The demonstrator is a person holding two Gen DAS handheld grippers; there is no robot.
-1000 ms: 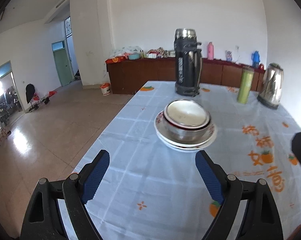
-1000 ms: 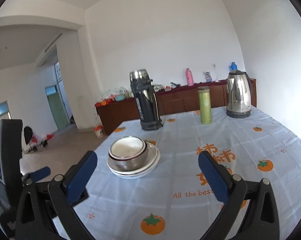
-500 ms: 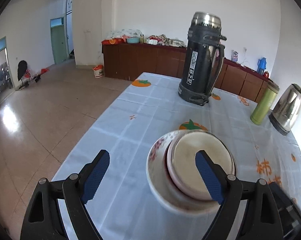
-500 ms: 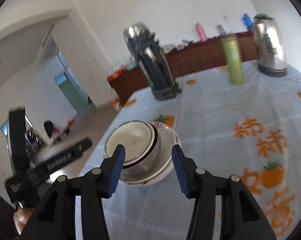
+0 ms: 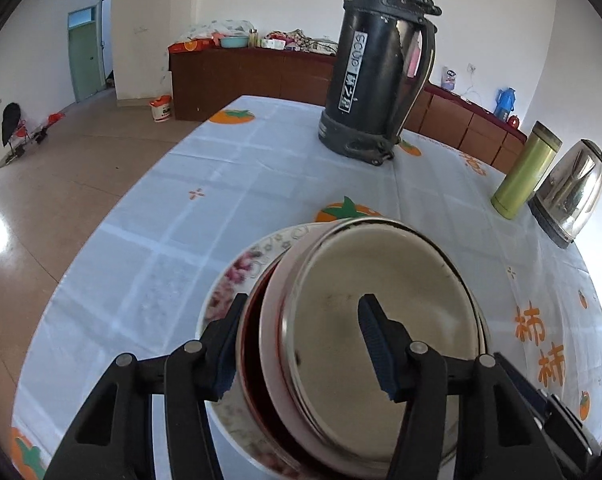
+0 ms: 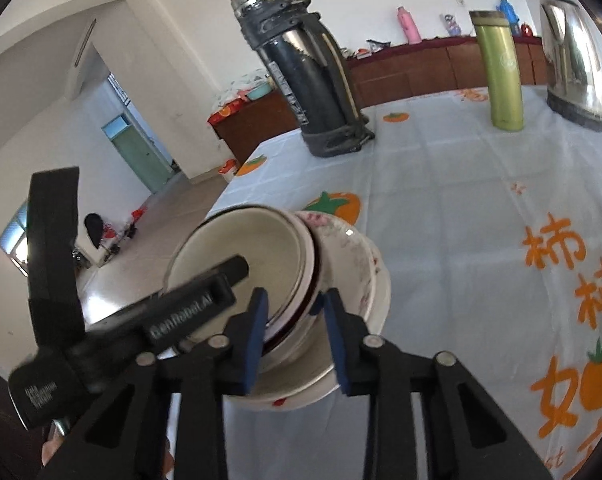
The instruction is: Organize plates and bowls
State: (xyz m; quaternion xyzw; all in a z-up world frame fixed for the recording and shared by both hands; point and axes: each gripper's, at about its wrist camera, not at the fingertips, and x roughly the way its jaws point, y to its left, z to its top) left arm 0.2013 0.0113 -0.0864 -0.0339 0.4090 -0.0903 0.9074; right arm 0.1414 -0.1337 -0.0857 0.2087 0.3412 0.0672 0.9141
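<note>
A steel bowl [image 5: 381, 320] sits nested in a red-rimmed bowl, on floral plates [image 5: 241, 276], on the tablecloth. My left gripper [image 5: 301, 344] straddles the near rim of the nested bowls: one pad outside on the left, the other inside the steel bowl, jaws partly closed with gaps visible. In the right wrist view my right gripper [image 6: 295, 336] straddles the right rim of the same bowls [image 6: 237, 252], jaws narrow, above the plates [image 6: 353, 264]. The left gripper's body [image 6: 141, 320] reaches over the bowl from the left.
A tall dark thermos [image 5: 377, 60] stands at the table's far side. A green flask [image 5: 525, 168] and a steel kettle [image 5: 569, 192] stand at the far right. The table's left edge [image 5: 113, 216] drops to the floor. A wooden sideboard [image 5: 261, 76] lines the wall.
Both grippers moved down and in over the bowl stack. Both jaws narrowed from wide open and now straddle the bowl rims on opposite sides.
</note>
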